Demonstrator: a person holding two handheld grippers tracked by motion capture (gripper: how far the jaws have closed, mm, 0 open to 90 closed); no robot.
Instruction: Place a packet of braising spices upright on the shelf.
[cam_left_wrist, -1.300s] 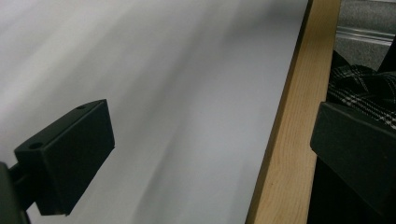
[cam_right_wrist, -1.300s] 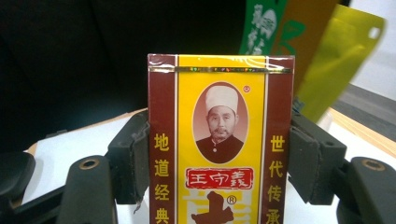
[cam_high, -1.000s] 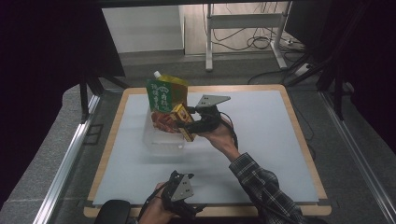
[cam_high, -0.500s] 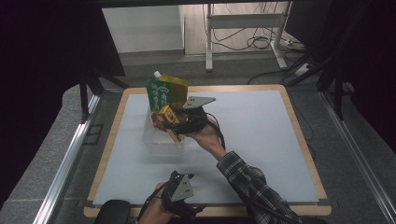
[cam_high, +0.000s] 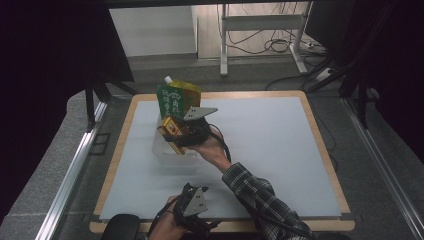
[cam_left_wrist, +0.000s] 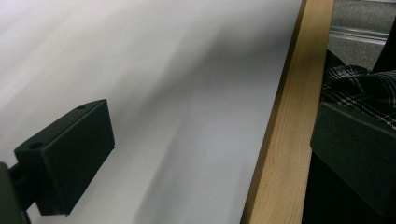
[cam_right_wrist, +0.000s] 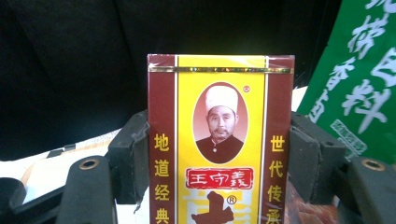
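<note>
Right tongs (cam_right_wrist: 219, 154) clamped on a red-and-yellow printed carton (cam_right_wrist: 219, 140).
Left tongs (cam_left_wrist: 205, 163) stand apart above the white counter (cam_left_wrist: 163, 70); high view adds the green spouted pouch (cam_high: 176, 100).

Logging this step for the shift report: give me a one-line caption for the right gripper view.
Right gripper clamps a red-and-yellow box by its sides, with a green pouch at the right.

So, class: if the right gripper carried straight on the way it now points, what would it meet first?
The right gripper, shut on the yellow-and-red box, probably meets the green pouch standing just beyond it; depth is uncertain, and it could slip past its side.
</note>
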